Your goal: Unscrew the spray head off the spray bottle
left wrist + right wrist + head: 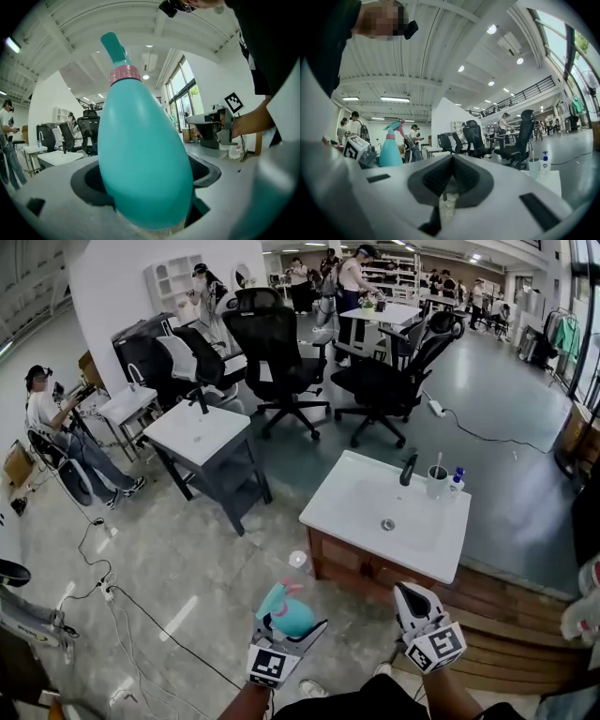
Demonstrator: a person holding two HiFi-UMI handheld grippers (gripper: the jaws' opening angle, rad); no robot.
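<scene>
Here, the left gripper (281, 636) is clamped round the fat body of a teal spray bottle (289, 617), held upright in the air in front of the person. The spray head (117, 49) is in place above a pink collar (125, 74). The right gripper (411, 599) hangs near it, not touching, its jaws pressed together on nothing. A white sink counter (352, 493) stands ahead.
</scene>
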